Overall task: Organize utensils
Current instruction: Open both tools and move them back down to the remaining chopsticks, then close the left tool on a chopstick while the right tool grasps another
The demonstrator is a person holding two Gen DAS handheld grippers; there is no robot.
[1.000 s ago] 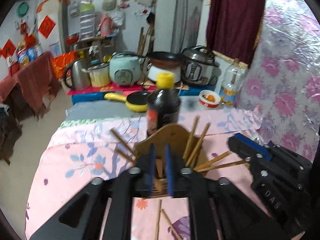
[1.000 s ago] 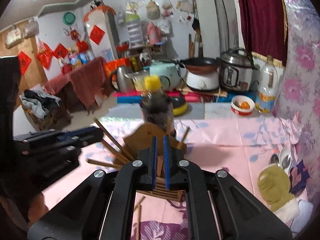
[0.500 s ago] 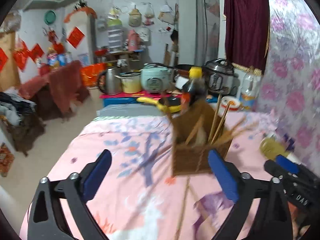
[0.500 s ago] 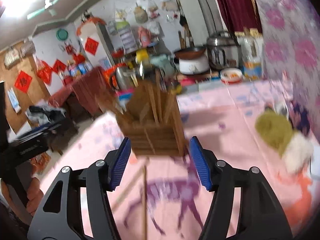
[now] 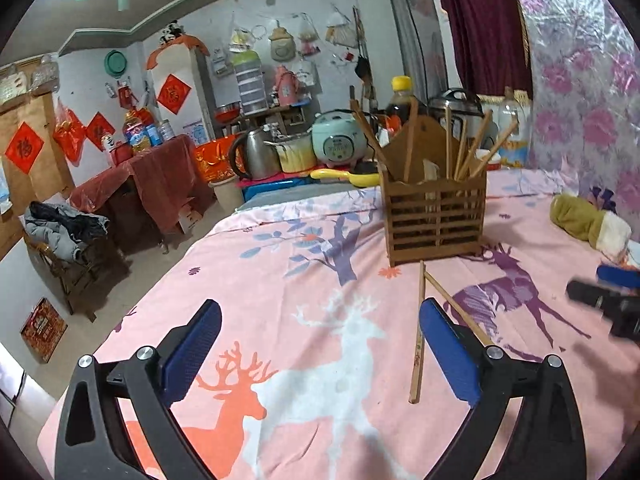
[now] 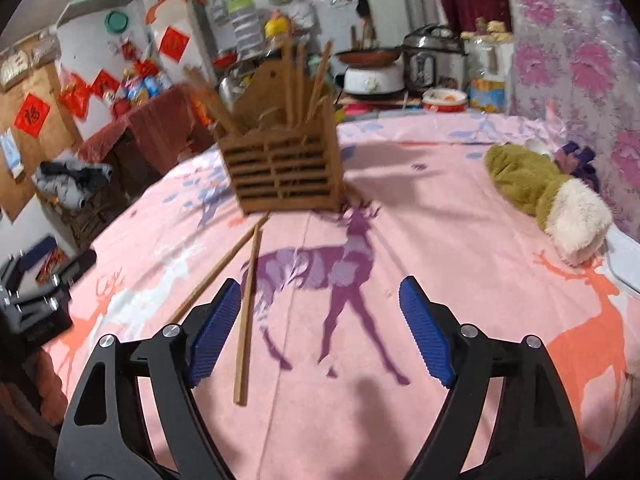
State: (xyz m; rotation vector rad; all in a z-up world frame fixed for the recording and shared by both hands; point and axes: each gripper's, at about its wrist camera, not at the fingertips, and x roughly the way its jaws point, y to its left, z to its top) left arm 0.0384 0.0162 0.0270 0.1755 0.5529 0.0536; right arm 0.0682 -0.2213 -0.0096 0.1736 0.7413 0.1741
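Left gripper point(image 5: 320, 360) spread wide, empty; right gripper point(image 6: 320, 332) also wide, empty. Two loose brown wooden chopsticks point(image 5: 418, 332) lie on pink deer-print cloth point(image 5: 280, 280), long axes running away toward slatted brown wooden utensil holder point(image 5: 434, 216), far ends meeting near its base. In right wrist view, pair point(image 6: 246, 308) lies just beside the inner finger; right gripper judged nearer. Versus a second ago: both grippers were clamped narrow at holder, now backed off, opened; holder stands free.
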